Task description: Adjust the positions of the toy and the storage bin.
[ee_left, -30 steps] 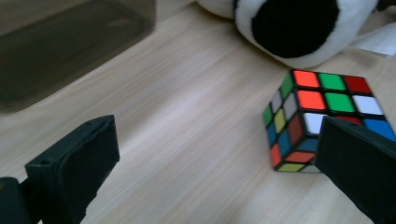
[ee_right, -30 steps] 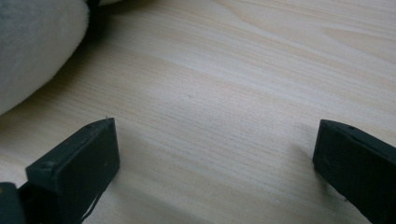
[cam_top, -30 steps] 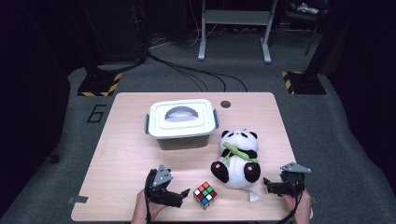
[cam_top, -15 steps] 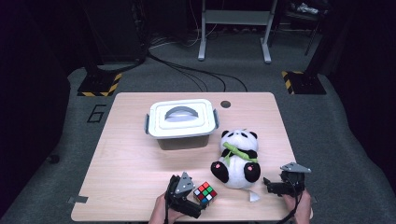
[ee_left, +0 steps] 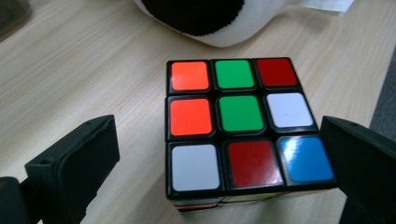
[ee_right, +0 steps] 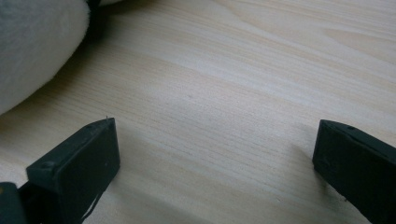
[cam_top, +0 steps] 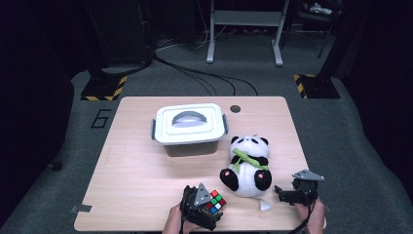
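So the left gripper (cam_top: 210,210) sits at the bottom centre of the high view, jaws spread wide around the multicoloured plastic puzzle cube (cam_top: 215,202), not squeezing it yet. The cube rests on the light wooden table (cam_top: 136,170), lower left of the black-and-white plush panda (cam_top: 247,165). The right gripper (cam_top: 285,194), lower right, hangs open over bare wood.

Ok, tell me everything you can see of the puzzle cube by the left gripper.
The puzzle cube is a black-framed three-by-three with glossy stickers, scrambled: its top face shows orange, green, red, white and blue squares. It sits flat on the wooden table near the front edge, just left of the plush panda and apart from it. The left gripper has its jaws open on either side; a gap shows at one jaw.
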Demonstrator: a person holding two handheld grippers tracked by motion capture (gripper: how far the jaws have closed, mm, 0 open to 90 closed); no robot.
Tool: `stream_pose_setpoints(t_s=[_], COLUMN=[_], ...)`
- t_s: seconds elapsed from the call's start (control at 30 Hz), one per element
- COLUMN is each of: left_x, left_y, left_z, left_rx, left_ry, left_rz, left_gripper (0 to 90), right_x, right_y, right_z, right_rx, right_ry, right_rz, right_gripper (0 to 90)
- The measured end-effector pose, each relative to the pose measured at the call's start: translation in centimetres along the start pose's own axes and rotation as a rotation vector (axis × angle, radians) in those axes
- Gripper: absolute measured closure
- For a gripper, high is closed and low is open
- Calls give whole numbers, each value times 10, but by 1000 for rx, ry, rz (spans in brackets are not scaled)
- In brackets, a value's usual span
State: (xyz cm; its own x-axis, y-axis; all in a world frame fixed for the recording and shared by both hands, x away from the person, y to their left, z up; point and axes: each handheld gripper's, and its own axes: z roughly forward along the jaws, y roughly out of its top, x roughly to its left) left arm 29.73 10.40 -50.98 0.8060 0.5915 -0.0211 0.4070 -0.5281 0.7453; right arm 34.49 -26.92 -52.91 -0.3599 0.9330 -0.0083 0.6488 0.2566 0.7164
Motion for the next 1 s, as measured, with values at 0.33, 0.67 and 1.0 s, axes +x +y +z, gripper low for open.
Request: stream_pose_setpoints(t_s=[0.33, 0.67, 1.0], left_x=[0, 1, 16], left_y=[-5, -9, -16], left_z=[1, -5, -21], left_rx=[-29, -62, -84], left_ry=[6, 10, 65], left_rz=[11, 21, -20], left_gripper=[327, 341, 341], right_x=[0, 0, 0], right_y=[0, 0, 0], right_z=[0, 0, 0], right_rx=[0, -1, -1], right_ry=[0, 0, 1], right_rz=[0, -1, 0], right_gripper=[0, 0, 0])
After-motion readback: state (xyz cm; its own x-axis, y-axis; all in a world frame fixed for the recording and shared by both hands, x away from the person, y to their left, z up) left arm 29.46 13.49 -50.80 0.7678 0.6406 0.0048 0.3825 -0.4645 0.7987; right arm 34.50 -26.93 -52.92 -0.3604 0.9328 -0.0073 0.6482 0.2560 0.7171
